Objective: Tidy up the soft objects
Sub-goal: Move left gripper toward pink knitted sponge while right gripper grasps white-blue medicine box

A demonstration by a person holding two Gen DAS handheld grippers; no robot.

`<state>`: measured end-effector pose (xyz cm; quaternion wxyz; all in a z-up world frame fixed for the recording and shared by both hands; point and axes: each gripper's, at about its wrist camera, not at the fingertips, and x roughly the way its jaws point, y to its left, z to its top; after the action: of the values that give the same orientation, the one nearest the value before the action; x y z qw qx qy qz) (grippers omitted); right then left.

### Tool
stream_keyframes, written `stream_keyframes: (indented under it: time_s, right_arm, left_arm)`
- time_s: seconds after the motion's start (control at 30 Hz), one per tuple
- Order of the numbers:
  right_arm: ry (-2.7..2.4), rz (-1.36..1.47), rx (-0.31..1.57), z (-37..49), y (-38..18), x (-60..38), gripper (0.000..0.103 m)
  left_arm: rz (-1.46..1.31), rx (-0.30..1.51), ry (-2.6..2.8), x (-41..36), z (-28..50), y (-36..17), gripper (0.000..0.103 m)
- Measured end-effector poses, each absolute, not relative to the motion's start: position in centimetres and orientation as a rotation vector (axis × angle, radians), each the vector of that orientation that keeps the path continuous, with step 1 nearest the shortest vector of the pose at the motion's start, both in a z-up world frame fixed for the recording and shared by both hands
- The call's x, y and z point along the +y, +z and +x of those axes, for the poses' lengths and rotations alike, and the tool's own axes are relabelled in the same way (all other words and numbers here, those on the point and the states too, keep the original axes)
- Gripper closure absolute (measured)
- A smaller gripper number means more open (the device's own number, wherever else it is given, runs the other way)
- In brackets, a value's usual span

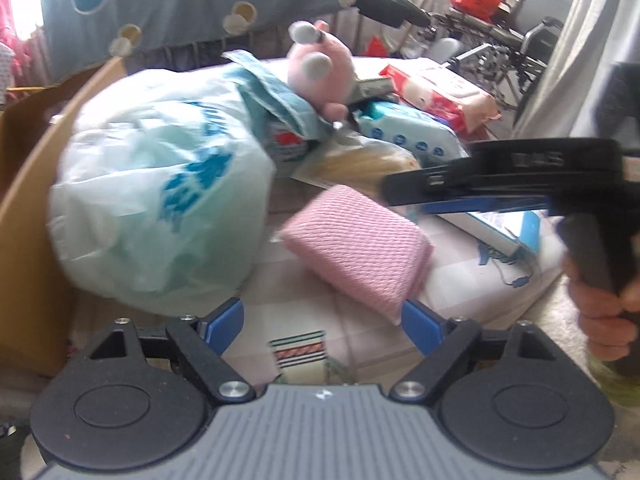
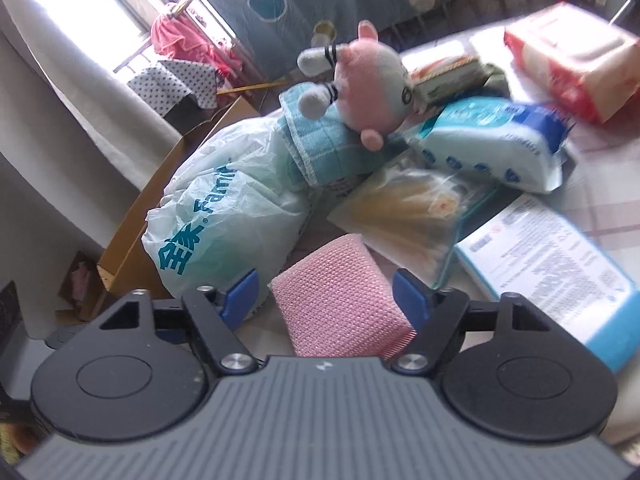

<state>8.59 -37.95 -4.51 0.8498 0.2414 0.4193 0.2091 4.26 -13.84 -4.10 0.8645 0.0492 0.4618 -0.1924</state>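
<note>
A folded pink waffle cloth (image 1: 356, 244) (image 2: 340, 300) lies on the checked table top. In the right wrist view it sits between the blue pads of my right gripper (image 2: 326, 298). The right pad is at the cloth's edge and a small gap shows at the left pad, so the jaws stand open around it. My left gripper (image 1: 324, 320) is open just in front of the cloth's near corner, with nothing between its pads. The right gripper (image 1: 416, 196) also shows from the side over the cloth's far end. Behind lie a pink plush toy (image 1: 320, 68) (image 2: 368, 84) and a blue towel (image 1: 276, 100) (image 2: 320, 140).
A stuffed white plastic bag (image 1: 160, 200) (image 2: 224, 216) leans on a cardboard box (image 1: 32, 200) at the left. Blue tissue pack (image 2: 492, 148), red tissue pack (image 2: 572, 60), a clear bag of yellowish stuff (image 2: 412, 216) and a blue-white box (image 2: 552, 276) crowd the right. A hand (image 1: 604, 320) holds the right gripper.
</note>
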Motion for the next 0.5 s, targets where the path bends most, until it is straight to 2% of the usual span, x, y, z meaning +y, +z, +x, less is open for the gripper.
stream_keyframes:
  time_s: [0.13,0.2,0.3,0.43,0.47,0.5]
  right_arm:
    - [0.438,0.513,0.956,10.7,-6.3,-37.5,0.05]
    - [0.449,0.538,1.009,11.2,-7.4,-37.4,0.055]
    - [0.503,0.633,1.08,10.7,-8.8,-37.7,0.055]
    - [0.52,0.688,1.091,9.4,-8.9,-38.8,0.054]
    - [0.512,0.68,1.075,9.0,-8.4,-39.3,0.051]
    - [0.502,0.666,1.057,8.8,-7.8,-39.8,0.044]
  left_arm:
    - [0.058,0.991,-0.446,-14.0,5.1,-4.6,0.024]
    - [0.031,1.006,-0.462,-13.7,5.4,-4.8,0.024]
    - [-0.002,1.032,-0.477,-13.2,5.9,-5.1,0.022]
    - [0.0,1.041,-0.478,-13.4,6.5,-5.2,0.014]
    - [0.006,1.039,-0.48,-13.6,6.6,-5.2,0.013]
    - [0.011,1.039,-0.482,-13.9,6.7,-5.1,0.012]
